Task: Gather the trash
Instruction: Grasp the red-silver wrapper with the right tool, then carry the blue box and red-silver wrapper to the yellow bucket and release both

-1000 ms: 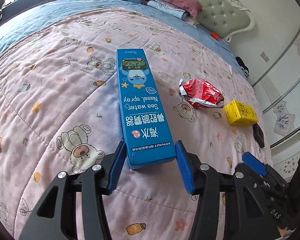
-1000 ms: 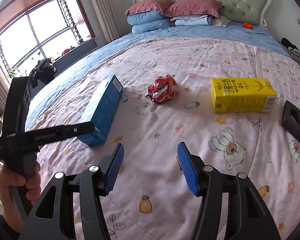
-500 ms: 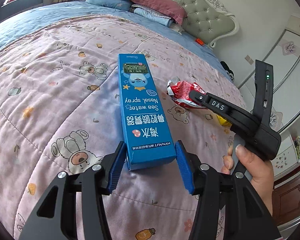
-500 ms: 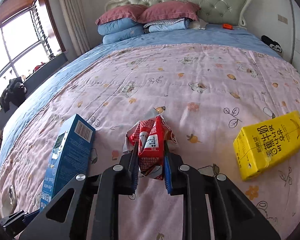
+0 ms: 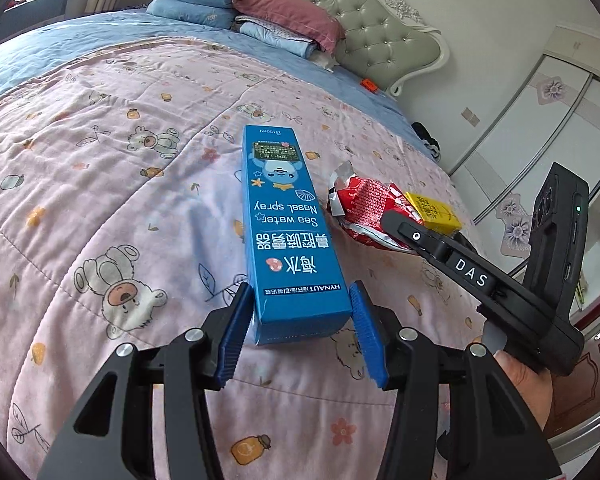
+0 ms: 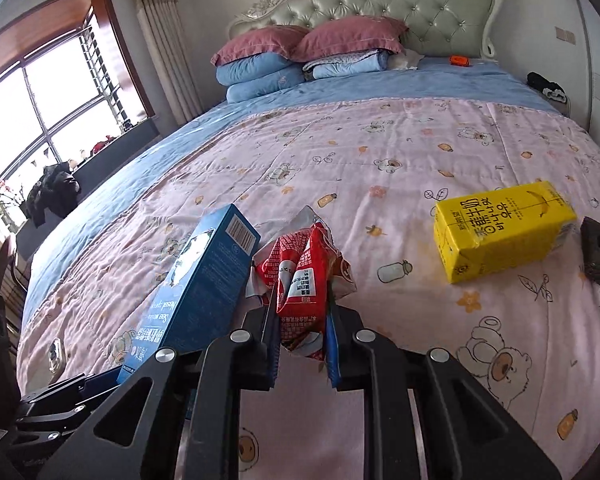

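Pink bear-print quilt (image 6: pixel 440 152) gives softly: left hand-held gripper (image 5: pixel 306 330) clamps the blue nasal spray box (image 5: pixel 288 232) by its near end; right hand-held gripper (image 6: pixel 302 338) pinches the crumpled red wrapper (image 6: pixel 304 272), which may slip.

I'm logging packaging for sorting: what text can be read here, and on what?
"Sea water Nasal spray", "HYNAUT": blue box, seen upside down.
"DAS": right gripper's black body.
Chinese print on blue box, red wrapper, yellow carton: not transcribed; small print unreadable.
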The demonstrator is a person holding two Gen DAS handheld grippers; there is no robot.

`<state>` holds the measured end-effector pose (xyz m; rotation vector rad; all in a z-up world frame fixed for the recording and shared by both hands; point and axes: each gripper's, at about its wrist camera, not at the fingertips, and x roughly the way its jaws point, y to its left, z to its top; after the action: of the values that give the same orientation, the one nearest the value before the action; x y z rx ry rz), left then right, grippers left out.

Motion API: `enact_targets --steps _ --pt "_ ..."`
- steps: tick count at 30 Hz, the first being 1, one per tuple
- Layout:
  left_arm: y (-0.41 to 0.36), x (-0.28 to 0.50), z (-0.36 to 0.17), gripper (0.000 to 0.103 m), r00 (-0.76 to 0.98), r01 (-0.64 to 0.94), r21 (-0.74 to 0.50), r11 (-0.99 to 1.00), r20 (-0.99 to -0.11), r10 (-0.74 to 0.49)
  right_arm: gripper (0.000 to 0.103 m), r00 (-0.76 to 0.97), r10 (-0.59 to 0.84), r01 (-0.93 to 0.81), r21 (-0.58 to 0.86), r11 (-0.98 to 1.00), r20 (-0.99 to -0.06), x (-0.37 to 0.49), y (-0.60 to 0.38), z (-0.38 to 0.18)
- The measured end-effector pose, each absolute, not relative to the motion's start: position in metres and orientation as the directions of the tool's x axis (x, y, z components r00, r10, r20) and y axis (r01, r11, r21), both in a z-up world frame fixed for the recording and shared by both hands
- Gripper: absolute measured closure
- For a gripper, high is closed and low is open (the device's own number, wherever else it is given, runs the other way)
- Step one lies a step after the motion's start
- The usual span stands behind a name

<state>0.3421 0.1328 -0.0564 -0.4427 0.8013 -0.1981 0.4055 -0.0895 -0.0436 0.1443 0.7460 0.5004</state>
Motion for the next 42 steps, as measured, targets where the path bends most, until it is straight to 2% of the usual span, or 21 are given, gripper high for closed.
enact_targets --steps 10,20,30,42 --pt "0.072 0.278 -0.056 0.053 0.617 0.141 -0.477 0.867 -0.643 -0.454 0.085 0.661 0.457 -0.275 0.374 0.886 -0.595 0.326 -0.195 -0.029" --pt "-0.032 0.22 -0.055 0.053 0.473 0.313 -0.52 0.795 -0.64 -0.605 0.085 0.7 0.394 -0.164 0.404 0.9 -0.596 0.215 -0.31 -0.037" --pt "-0.154 0.19 -0.055 0.053 0.322 0.447 -0.533 0.719 -0.653 -0.685 0.085 0.766 0.247 0.016 0.401 0.916 -0.594 0.133 -0.44 -0.04" --pt "-0.295 0.171 -0.058 0.053 0.191 0.562 -0.532 0.634 -0.662 -0.725 0.085 0.801 0.099 0.196 0.416 0.888 -0.59 0.059 -0.562 -0.058"
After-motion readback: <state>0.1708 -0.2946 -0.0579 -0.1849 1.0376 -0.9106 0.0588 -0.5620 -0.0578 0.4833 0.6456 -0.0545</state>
